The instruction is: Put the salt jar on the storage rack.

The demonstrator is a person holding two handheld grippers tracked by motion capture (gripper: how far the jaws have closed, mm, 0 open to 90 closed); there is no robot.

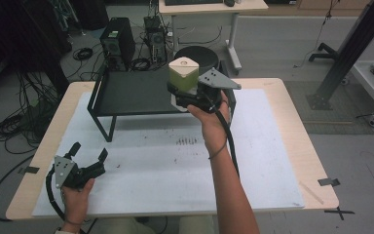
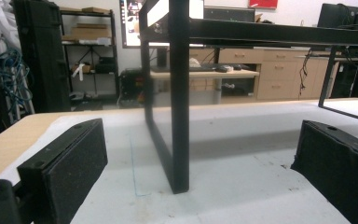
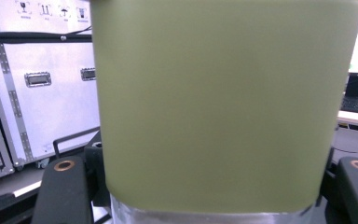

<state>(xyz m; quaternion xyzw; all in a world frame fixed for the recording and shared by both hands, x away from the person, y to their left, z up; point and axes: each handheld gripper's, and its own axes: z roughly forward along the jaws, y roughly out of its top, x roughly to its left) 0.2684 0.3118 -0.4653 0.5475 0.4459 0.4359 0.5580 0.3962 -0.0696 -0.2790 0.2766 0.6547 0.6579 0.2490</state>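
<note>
A person stands at a worktop (image 1: pixel 292 146) covered by a white sheet (image 1: pixel 175 165). A low black rack (image 1: pixel 131 92) sits at the far side of the sheet. The right gripper (image 1: pixel 187 95), held up over the rack's right end, has its fingers clamped on an olive-green container (image 1: pixel 183 73) with a pale lid and a silver base. In the right gripper view the container (image 3: pixel 223 102) stands upright between the fingers (image 3: pixel 60 191). The left gripper (image 1: pixel 87 156) rests low near the front left corner of the sheet, its fingers (image 2: pixel 65 168) spread wide apart with nothing between them, facing a rack leg (image 2: pixel 179 102).
</note>
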